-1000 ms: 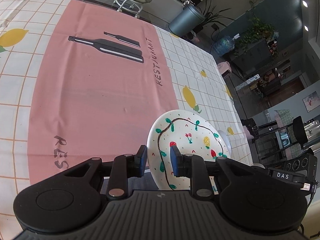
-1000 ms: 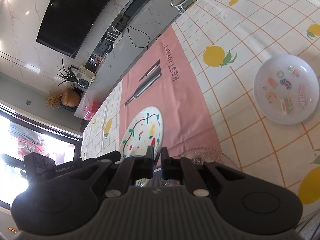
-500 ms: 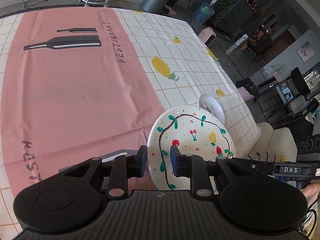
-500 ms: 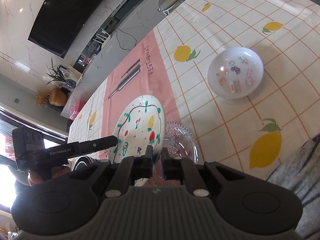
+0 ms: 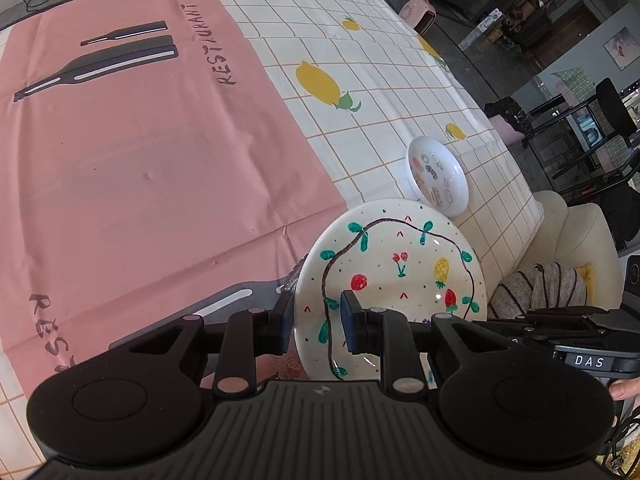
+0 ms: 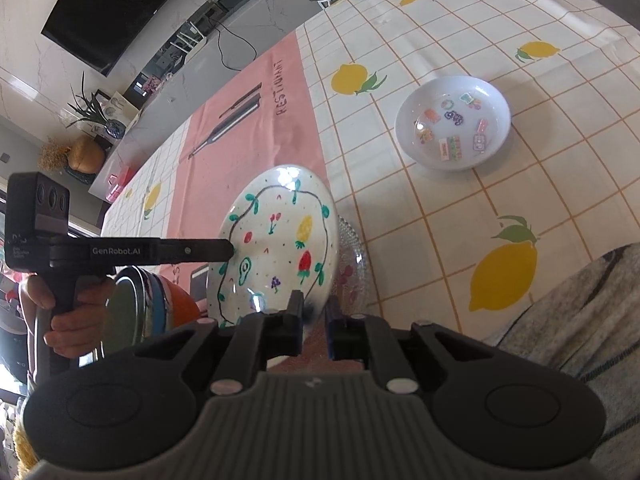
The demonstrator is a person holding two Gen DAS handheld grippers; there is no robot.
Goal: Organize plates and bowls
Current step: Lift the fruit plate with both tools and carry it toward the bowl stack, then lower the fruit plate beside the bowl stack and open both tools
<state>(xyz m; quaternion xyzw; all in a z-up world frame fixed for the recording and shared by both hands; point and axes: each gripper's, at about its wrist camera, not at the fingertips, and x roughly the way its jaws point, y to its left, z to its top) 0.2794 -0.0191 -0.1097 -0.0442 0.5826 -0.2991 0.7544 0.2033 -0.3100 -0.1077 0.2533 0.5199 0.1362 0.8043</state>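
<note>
Gripping the near rim of the hand-painted fruit plate (image 5: 394,276), the left gripper (image 5: 314,318) has one pad on the plate's underside and one on its decorated face. The plate is held tilted, above the near edge of the table, over a clear cut-glass dish (image 6: 352,264) that shows just beyond its rim. The right gripper (image 6: 314,320) sits at the same plate's near edge; its jaws have just been opening, and whether the rim lies between them cannot be told. Both grippers point steeply down. Judged from this, the left hand carries the plate and is the nearer to the dish below. Farther out, toward the table's right edge, rests the white sticker-patterned bowl (image 6: 454,122), on the lemon-print tablecloth (image 5: 360,60).
</note>
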